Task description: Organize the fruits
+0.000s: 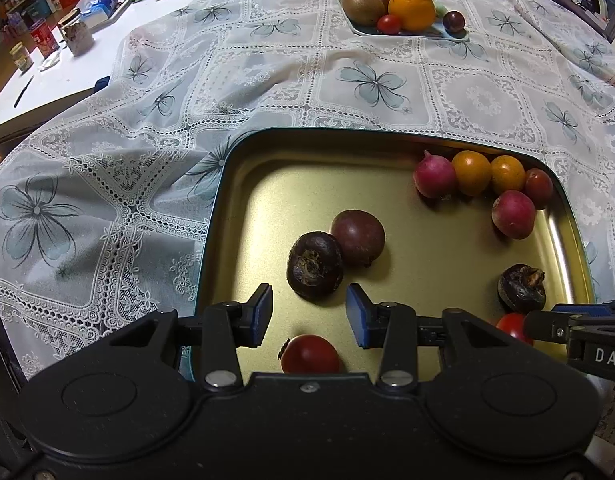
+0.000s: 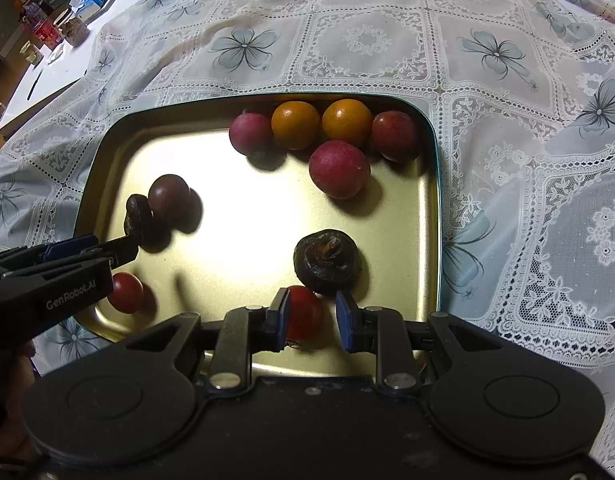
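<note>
Status: sorting is partly done, judging by how the fruit lies. Both grippers point steeply down over the gold tray (image 1: 243,184).

Left gripper (image 1: 309,316): jaws parted, nothing between the pads. A dark wrinkled fruit (image 1: 315,266) lies just ahead of the fingertips, touching a purple-brown fruit (image 1: 358,237) beyond it. A red tomato (image 1: 310,354) sits beneath the jaws, close to the gripper body; it is not clasped.

Right gripper (image 2: 312,316): jaws narrowly parted, with a red cherry tomato (image 2: 305,312) between them. Its left pad sits against the tomato, while a gap shows beside the right pad — so it reads as released, not clenched. A second dark wrinkled fruit (image 2: 327,262) lies just ahead of these fingertips.

Done, by appearance: a cluster at the far right corner of the tray — two pink-red round fruits (image 2: 339,168), two orange fruits (image 2: 295,125) and one dark red fruit (image 2: 395,136), touching one another.

Left to do, by appearance: the two dark fruits, the purple-brown one and both tomatoes lie scattered near the grippers. Well beyond the tray, a pale plate (image 1: 451,35) holds an apple, an orange, a kiwi and small fruits; whether these need moving cannot be told.
</note>
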Demonstrator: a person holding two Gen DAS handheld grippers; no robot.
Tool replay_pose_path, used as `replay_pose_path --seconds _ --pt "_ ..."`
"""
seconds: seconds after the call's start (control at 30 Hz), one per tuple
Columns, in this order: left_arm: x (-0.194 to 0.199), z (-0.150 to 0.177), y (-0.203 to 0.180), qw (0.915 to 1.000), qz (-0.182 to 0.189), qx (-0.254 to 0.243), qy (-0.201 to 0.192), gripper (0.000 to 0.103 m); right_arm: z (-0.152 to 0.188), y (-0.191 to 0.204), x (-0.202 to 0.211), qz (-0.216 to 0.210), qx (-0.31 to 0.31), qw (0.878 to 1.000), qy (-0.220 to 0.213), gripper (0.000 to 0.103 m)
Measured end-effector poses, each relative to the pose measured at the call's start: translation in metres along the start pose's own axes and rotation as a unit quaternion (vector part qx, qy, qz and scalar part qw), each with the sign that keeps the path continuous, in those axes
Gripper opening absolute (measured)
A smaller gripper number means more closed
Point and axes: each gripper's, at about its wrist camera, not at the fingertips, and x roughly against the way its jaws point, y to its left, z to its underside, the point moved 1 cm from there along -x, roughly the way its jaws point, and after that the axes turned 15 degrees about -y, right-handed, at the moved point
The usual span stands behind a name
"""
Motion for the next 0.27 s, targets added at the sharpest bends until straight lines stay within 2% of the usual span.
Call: replay_pose_path --seconds 0.27 --pt "0.0030 0.0006 -0.0022 0.9999 0.001 -0.005 -0.012 0.049 0.0010 0.0007 0.0017 -0.002 0.003 1.000 -0.003 0.027"
